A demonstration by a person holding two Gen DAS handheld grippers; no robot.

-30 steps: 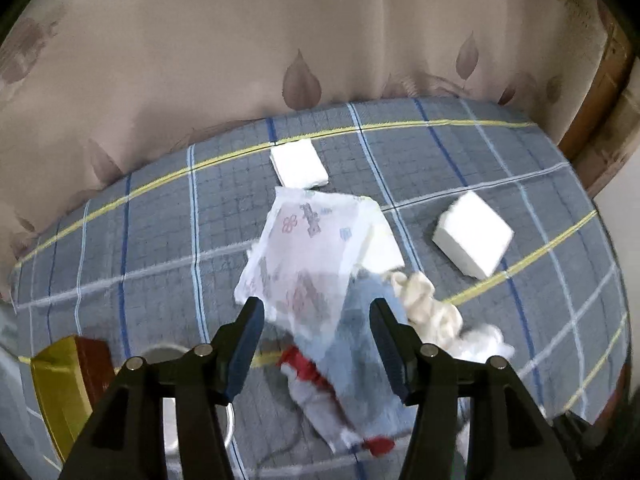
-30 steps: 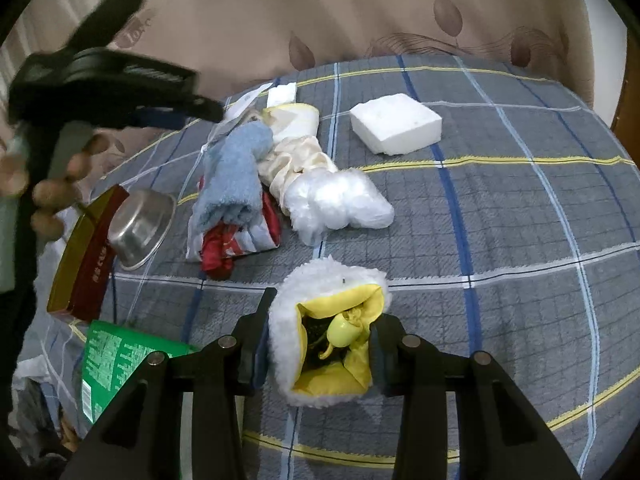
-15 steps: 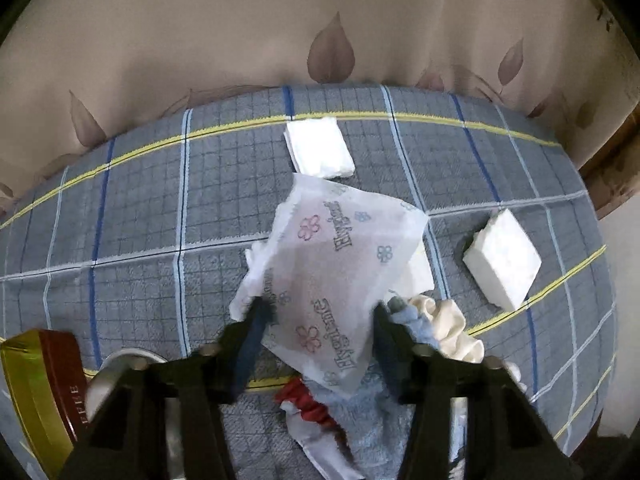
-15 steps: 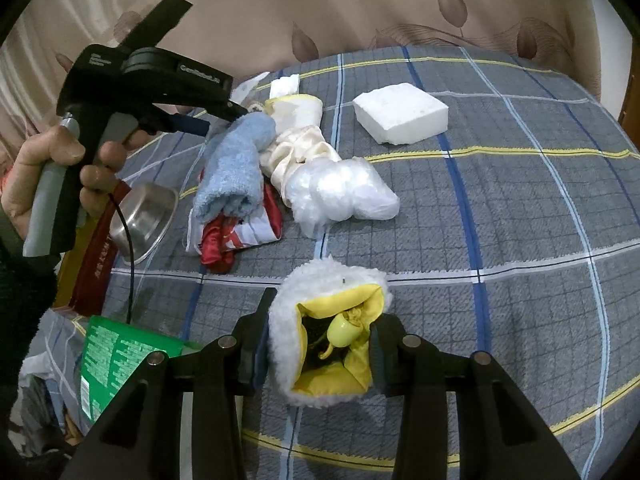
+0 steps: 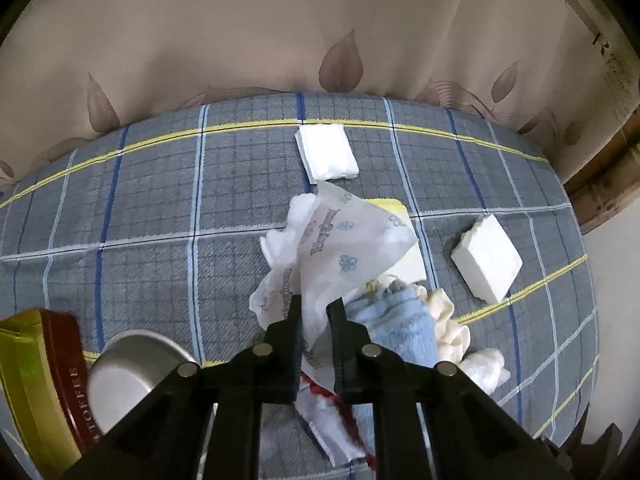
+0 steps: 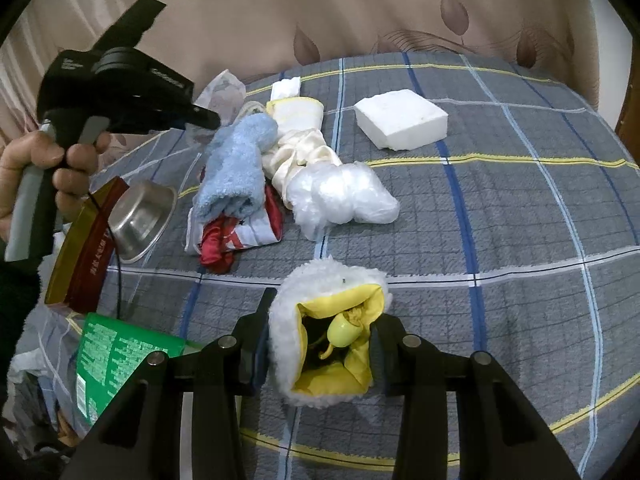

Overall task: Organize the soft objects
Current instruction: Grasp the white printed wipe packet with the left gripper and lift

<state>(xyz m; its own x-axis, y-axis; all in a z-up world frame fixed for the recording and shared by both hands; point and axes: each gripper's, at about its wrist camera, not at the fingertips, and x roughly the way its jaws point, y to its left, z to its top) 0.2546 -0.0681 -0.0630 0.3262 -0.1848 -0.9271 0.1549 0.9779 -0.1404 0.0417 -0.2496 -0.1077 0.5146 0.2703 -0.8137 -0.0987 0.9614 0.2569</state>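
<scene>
My left gripper [image 5: 316, 306] is shut on a thin white printed plastic wrapper [image 5: 344, 240] and holds it above a pile of soft things: a light blue fuzzy sock [image 5: 400, 320], cream cloth [image 5: 448, 320] and a red-and-white cloth [image 5: 320, 408]. My right gripper [image 6: 320, 308] is shut on a white fleecy pouch with yellow lining [image 6: 328, 328], held over the plaid cloth. The right wrist view shows the left gripper [image 6: 208, 120] beside the blue sock [image 6: 236, 164], the cream cloth [image 6: 296, 152] and a clear plastic bundle [image 6: 340, 196].
A white foam block [image 5: 486, 258] [image 6: 400, 122] lies to the right, a folded white tissue [image 5: 326, 156] at the back. A steel bowl [image 5: 132, 368] [image 6: 140, 216], a red-gold tin [image 5: 40, 384] [image 6: 80, 252] and a green packet [image 6: 116, 356] sit at the left edge. A curtain hangs behind.
My left gripper has closed on the printed wrapper, which now hangs crumpled from it. The right gripper has kept still with the pouch.
</scene>
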